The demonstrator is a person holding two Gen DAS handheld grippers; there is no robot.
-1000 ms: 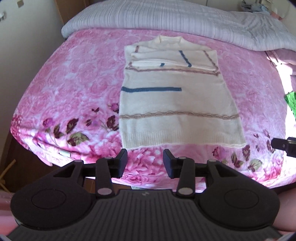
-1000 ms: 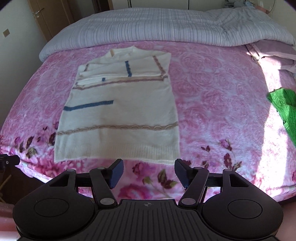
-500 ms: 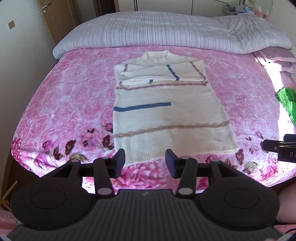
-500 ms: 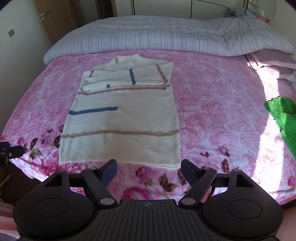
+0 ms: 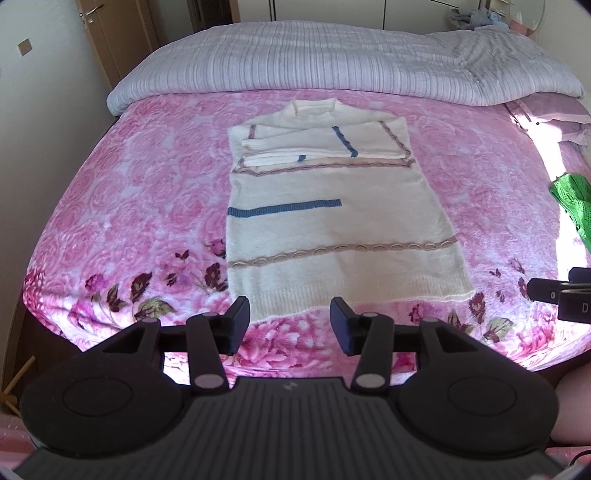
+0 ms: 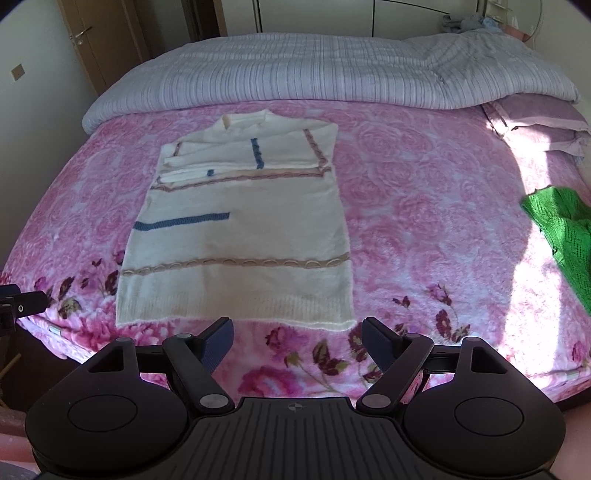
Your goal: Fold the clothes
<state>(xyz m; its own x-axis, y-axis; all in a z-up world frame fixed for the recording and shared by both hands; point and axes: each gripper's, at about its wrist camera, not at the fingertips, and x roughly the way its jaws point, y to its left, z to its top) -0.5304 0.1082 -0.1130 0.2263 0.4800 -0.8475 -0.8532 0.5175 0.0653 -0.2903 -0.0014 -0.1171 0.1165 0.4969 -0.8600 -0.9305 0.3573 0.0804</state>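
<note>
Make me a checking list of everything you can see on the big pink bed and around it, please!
Surface: pink flowered blanket covers the bed, sunlit on the right.
Job's things: cream sweater lies flat, sleeves folded across the chest, hem nearest the grippers; green knit garment lies crumpled at the right edge.
Clutter: striped duvet bunched along the far end; lilac pillow at far right.
Grippers: left gripper open, empty, above the hem; right gripper open wider, empty, short of the hem.
Cables: nothing seen.
Surroundings: wooden door at far left; pale cupboards behind the bed.
</note>
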